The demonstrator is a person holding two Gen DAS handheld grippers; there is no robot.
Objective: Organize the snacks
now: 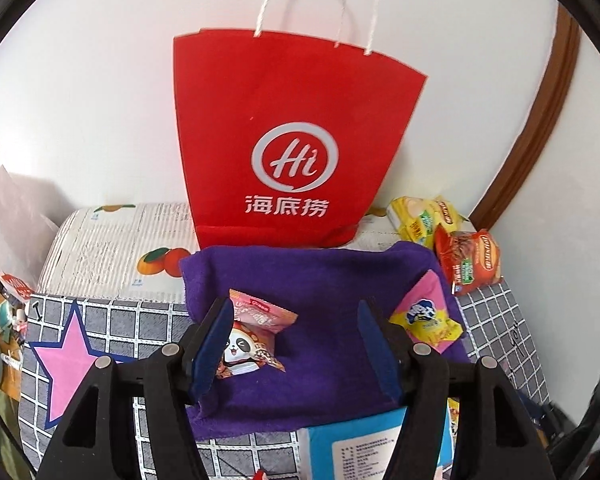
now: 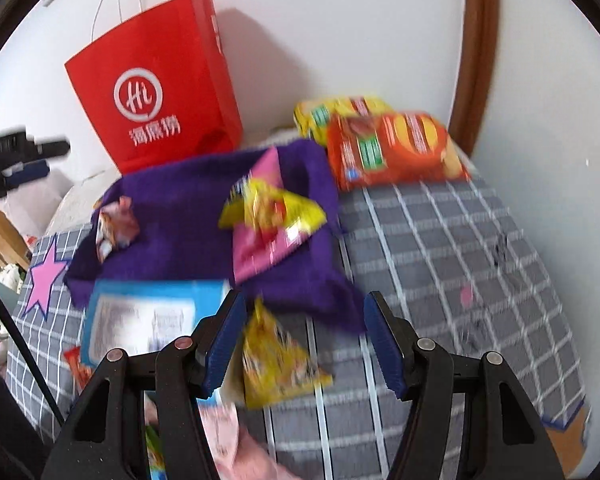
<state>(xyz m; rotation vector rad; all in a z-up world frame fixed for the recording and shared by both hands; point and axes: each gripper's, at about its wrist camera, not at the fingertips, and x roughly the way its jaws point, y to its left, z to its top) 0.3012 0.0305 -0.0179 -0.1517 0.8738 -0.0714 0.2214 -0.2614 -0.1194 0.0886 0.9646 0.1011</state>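
I hold a two-finger gripper in each hand over a bed covered in a grey checked sheet (image 2: 480, 240). A purple towel (image 1: 324, 344) lies across the middle, and a red paper bag (image 1: 284, 140) stands upright against the wall at twelve o'clock, its top open.

My left gripper (image 1: 296, 340) has its fingers spread wide with nothing between them. It hangs over the towel. A small panda packet (image 1: 250, 340) lies on the towel at nine o'clock, touching or just beside my left finger. A pink and yellow packet (image 1: 426, 316) lies at three o'clock, partly hidden behind my other finger.

My right gripper (image 2: 304, 340) is also spread wide and empty. A yellow packet (image 2: 276, 364) lies on the sheet between its fingers, nearer the nine o'clock one. This view is blurred. Two larger crisp packets, one orange (image 2: 392, 148) and one yellow (image 2: 332, 116), lie by the wall at one o'clock. A blue box (image 2: 148, 320) sits at ten o'clock, just below the towel's edge.

I judge these packets light, puffy and slippery, with crushable contents. A gentle pinch on a flat sealed edge or corner seems safest, rather than across the swollen middle.
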